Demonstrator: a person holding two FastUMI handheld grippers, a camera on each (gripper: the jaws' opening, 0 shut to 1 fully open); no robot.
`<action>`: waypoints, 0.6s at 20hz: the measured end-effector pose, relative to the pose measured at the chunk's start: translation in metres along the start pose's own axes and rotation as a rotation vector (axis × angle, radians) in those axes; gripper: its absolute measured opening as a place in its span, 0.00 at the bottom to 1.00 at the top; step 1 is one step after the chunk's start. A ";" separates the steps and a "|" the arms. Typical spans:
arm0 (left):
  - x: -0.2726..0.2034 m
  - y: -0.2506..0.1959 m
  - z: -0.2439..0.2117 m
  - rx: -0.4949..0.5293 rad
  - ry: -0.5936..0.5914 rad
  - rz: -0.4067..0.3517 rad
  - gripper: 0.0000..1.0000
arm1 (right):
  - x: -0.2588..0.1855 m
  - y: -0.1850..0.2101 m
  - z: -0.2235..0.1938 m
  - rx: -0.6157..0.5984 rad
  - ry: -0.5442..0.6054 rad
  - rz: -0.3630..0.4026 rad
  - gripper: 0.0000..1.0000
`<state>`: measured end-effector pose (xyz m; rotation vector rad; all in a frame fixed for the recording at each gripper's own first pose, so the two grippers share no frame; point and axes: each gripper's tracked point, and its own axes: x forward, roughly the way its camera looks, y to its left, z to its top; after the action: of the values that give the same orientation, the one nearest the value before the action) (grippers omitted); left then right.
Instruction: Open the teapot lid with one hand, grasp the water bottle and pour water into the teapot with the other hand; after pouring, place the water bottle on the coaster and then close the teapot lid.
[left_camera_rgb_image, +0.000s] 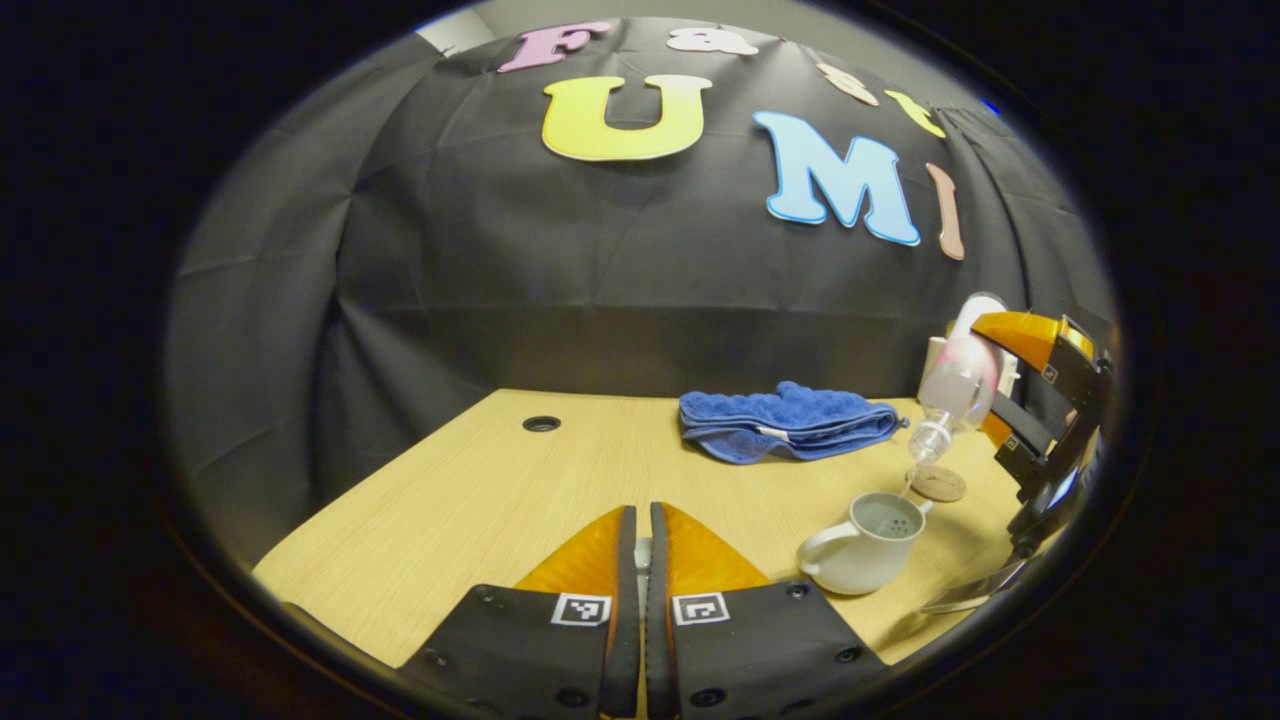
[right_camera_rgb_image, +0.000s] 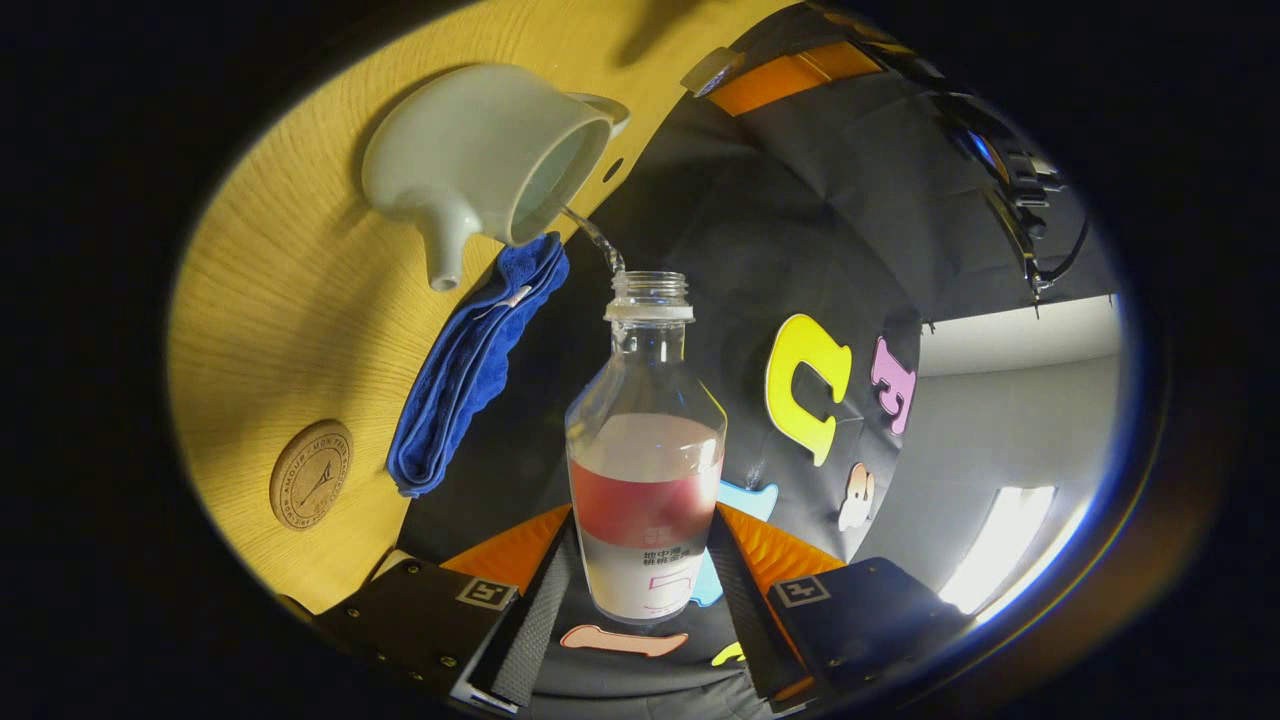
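Above the lidless teapot (left_camera_rgb_image: 865, 545), right jaws clamp the tipped, part-full water bottle (right_camera_rgb_image: 645, 470); left jaws together.

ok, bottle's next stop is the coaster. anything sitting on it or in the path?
Nothing visible. The coaster lies bare on the table, just behind the teapot. The water bottle, shut in the right tool, is tilted over the teapot. The blue towel lies off to one side.
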<state>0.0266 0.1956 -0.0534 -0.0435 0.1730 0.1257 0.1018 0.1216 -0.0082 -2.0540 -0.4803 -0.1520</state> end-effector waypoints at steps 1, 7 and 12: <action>-0.001 0.000 0.000 0.000 0.000 -0.001 0.10 | -0.001 0.000 0.002 -0.007 -0.004 -0.004 0.78; 0.000 -0.002 -0.001 -0.003 0.002 -0.007 0.08 | -0.007 0.001 0.010 -0.047 -0.030 -0.021 0.78; 0.000 -0.003 -0.002 -0.004 0.003 -0.011 0.08 | -0.011 0.002 0.014 -0.067 -0.050 -0.021 0.78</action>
<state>0.0264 0.1929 -0.0548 -0.0483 0.1756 0.1147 0.0915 0.1297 -0.0199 -2.1231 -0.5336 -0.1315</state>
